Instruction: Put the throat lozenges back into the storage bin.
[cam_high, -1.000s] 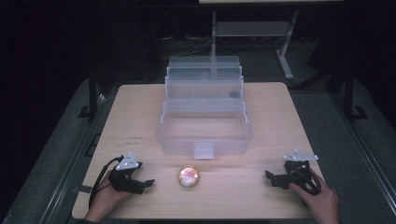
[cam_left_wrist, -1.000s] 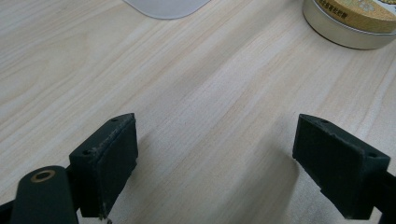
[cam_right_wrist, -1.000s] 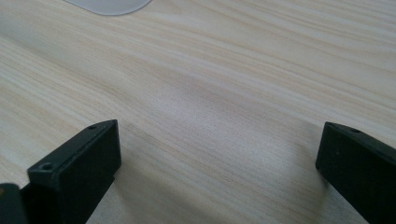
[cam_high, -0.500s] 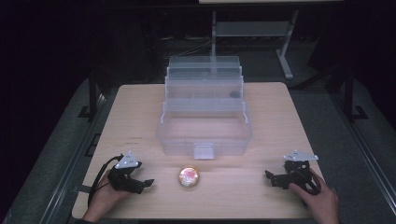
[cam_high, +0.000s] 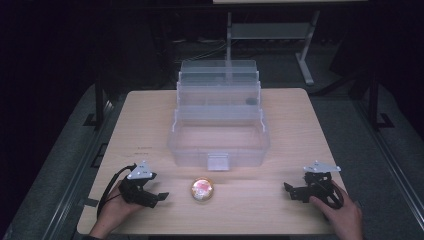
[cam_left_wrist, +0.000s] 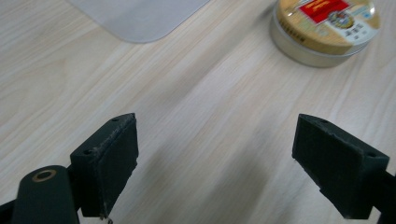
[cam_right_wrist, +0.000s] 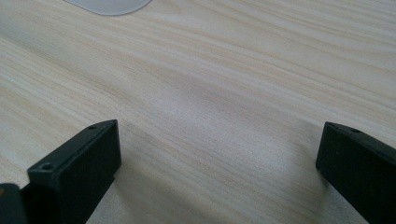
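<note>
Both tongs wide apart, nothing gripped.

Your left gripper (cam_high: 159, 195) rests on the table (cam_high: 150, 115); the tin (cam_high: 202, 189) sits just ahead of its jaws, the right gripper (cam_high: 289, 190) well beyond. Come in flat and you may skid the low tin toward the box (cam_high: 218, 150).

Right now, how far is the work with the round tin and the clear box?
Done: the clear tiered box stands open. In hand: nothing; left gripper and right gripper rest open on the table. Left: the round tin lies untouched before the box.
</note>
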